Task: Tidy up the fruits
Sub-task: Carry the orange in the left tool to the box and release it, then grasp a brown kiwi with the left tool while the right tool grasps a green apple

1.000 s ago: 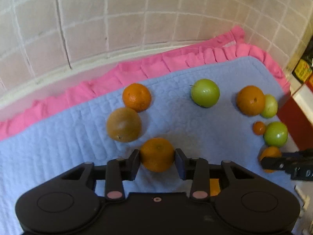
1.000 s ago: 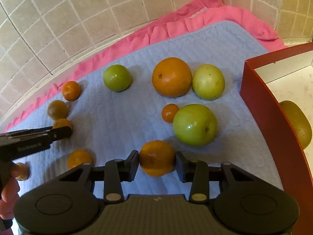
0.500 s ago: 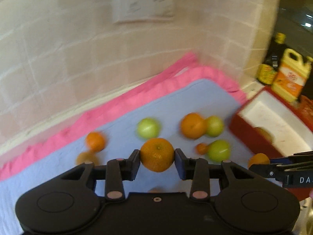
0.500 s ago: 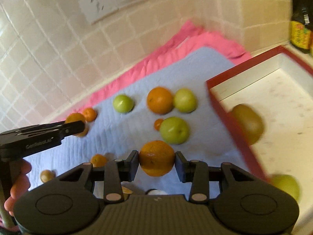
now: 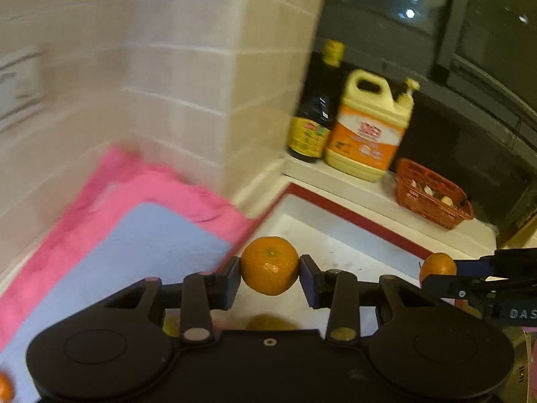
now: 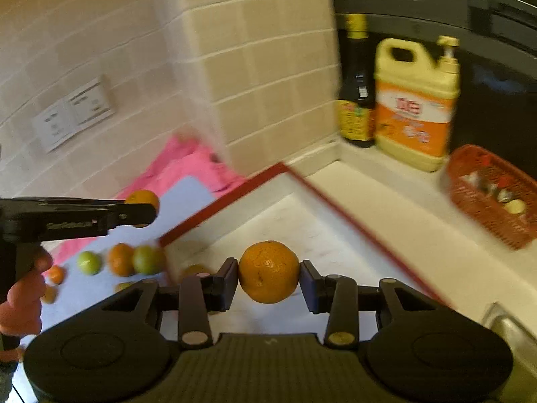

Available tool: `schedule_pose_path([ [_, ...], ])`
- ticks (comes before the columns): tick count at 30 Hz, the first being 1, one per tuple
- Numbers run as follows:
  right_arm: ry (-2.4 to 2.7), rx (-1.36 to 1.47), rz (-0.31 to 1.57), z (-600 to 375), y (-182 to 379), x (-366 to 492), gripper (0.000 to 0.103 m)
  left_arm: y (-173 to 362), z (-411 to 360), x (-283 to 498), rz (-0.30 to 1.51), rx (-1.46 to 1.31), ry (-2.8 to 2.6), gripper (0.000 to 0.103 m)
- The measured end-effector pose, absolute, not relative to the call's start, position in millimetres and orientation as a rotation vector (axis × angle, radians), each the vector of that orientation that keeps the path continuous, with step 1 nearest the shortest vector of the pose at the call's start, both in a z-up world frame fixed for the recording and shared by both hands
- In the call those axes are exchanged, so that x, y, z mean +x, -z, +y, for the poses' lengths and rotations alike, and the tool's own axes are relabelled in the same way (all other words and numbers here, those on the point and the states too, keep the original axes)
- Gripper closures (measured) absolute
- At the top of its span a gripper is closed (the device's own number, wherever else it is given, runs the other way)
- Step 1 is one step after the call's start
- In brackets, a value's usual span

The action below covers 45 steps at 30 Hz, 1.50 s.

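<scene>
My left gripper (image 5: 270, 273) is shut on a small orange (image 5: 268, 258), held in the air over the near corner of a white tray with a red rim (image 5: 355, 218). In the right wrist view my right gripper (image 6: 268, 280) is shut on a larger orange (image 6: 268, 265) above the same tray (image 6: 221, 206). Each gripper shows from the side in the other's view, the right one (image 5: 436, 273) and the left one (image 6: 141, 213), each with its orange. Several green and orange fruits (image 6: 120, 259) lie on the blue mat (image 6: 188, 194). A brownish fruit (image 5: 268, 322) in the tray is half hidden below my left gripper.
A tiled wall corner juts out behind the tray. Beyond it stand a dark sauce bottle (image 5: 315, 114), a yellow jug (image 5: 365, 127) and a red mesh basket (image 5: 433, 194). A person's hand (image 6: 23, 295) holds the left gripper. A metal sink edge (image 6: 510, 329) shows at the right.
Both grippers have risen from the blue mat with their oranges and swung right, so they now hang over the red-rimmed tray. The views turned toward the bottles.
</scene>
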State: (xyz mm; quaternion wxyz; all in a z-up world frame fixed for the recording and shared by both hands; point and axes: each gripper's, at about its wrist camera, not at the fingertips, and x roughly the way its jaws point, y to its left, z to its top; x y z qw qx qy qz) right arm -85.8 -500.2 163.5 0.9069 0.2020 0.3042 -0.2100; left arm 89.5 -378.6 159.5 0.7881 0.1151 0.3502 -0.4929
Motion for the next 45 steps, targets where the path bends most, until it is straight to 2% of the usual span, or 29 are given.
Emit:
schedule_pose_path([
  [5, 0.438, 0.448, 0.693, -541, -142, -84, 0.061, -120, -439, 100, 0.841, 0.306, 1.072, 0.057],
  [11, 0.397, 0.489, 0.791, -557, -107, -64, 0.060, -78, -469, 115, 0.939, 0.361, 1.040, 0.057],
  [22, 0.420, 0.364, 0.855, -543, -89, -45, 0.060, -56, -489, 123, 0.966, 0.422, 1.036, 0.057],
  [26, 0.416, 0.325, 0.871, -540, -87, -45, 0.064, -51, -491, 125, 0.981, 0.416, 1.033, 0.057],
  [33, 0.377, 0.351, 0.868, -537, -86, -50, 0.064, -48, -484, 125, 0.990, 0.415, 1.037, 0.055],
  [45, 0.389, 0.352, 0.843, -523, -99, -66, 0.062, -46, -466, 122, 1.021, 0.421, 0.992, 0.036],
])
